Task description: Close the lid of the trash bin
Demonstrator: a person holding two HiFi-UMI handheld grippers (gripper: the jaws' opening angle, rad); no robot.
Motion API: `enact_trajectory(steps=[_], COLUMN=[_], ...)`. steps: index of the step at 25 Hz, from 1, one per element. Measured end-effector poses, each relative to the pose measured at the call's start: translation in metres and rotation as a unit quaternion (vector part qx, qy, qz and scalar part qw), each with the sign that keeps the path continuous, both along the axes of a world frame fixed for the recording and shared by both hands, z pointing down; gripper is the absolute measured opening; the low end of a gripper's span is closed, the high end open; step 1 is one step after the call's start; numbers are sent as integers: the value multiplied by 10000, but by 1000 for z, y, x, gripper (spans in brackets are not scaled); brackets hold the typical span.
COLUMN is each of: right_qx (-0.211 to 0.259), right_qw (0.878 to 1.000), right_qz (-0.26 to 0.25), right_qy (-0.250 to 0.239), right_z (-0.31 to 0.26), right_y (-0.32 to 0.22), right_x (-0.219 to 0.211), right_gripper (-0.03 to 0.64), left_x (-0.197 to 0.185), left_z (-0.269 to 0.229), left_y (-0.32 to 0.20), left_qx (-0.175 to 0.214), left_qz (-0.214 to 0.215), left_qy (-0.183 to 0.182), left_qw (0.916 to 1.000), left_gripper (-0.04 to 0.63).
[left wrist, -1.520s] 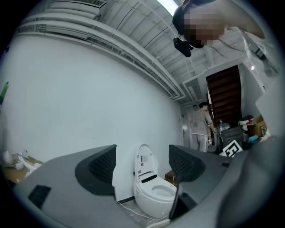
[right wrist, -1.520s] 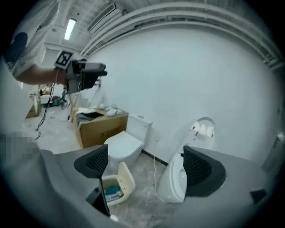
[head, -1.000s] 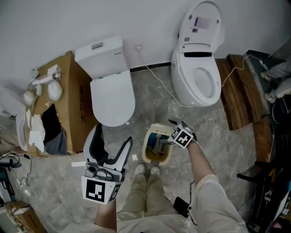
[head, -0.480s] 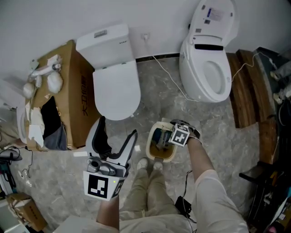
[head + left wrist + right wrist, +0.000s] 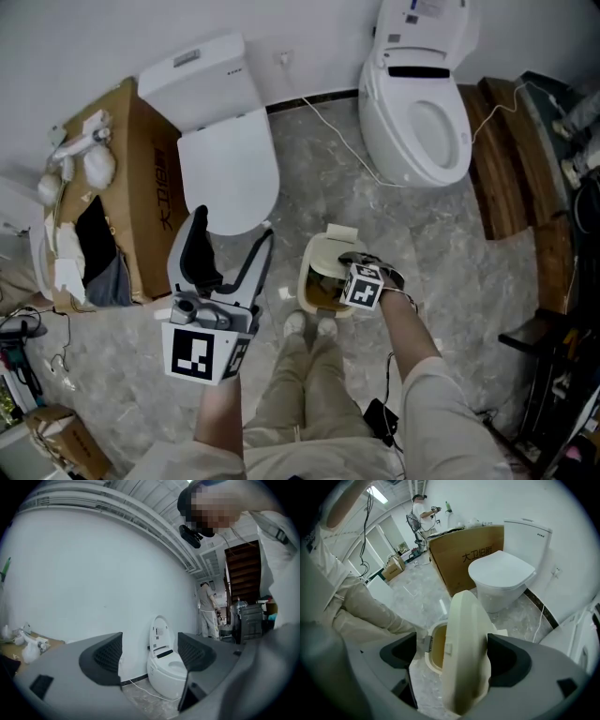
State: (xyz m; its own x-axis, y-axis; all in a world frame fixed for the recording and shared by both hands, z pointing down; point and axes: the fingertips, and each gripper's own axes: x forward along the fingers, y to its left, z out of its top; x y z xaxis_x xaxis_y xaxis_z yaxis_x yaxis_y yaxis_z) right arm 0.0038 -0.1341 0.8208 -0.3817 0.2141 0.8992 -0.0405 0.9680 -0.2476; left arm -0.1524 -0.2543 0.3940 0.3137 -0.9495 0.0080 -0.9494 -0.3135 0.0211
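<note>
The trash bin [image 5: 311, 286] is sitting on the floor right in front of the person's shoes [image 5: 309, 325], out in front of the two toilets. Its cream lid [image 5: 466, 634] is standing up on edge, not down on the bin yet. The right gripper [image 5: 454, 656] is pointing steeply down over it and its jaws are closing from pretty much full width with the lid between them. The lid is sitting close against one pad, looks like it's touching there, while there's a clear gap on the other side, so it's not actually clamping anything.

The left gripper [image 5: 150, 653] is hanging level off to the left, well apart from the bin, jaws wide apart and holding nothing. All you're seeing between them is the toilet with the raised seat [image 5: 164, 667] over by the wall. The closed toilet [image 5: 228, 178] and a cardboard box [image 5: 141, 178] are sitting beyond it
</note>
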Motion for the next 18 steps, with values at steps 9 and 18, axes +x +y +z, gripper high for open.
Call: enact_trajectory(steps=[9,18], right_qx=[-191,-490], right_qw=[9996,9975], right_qz=[129,470], right_qy=[-139,-190], right_z=[24,58], right_y=[57,104], right_x=[-5,-4], right_gripper=[476,467], left_x=[4,-1], left_z=[23,54], left_y=[9,25], left_qx=[-103,-205], left_qz=[88,38], left_qy=[-52,-120], left_qw=[9999,9997], left_gripper=[345,345])
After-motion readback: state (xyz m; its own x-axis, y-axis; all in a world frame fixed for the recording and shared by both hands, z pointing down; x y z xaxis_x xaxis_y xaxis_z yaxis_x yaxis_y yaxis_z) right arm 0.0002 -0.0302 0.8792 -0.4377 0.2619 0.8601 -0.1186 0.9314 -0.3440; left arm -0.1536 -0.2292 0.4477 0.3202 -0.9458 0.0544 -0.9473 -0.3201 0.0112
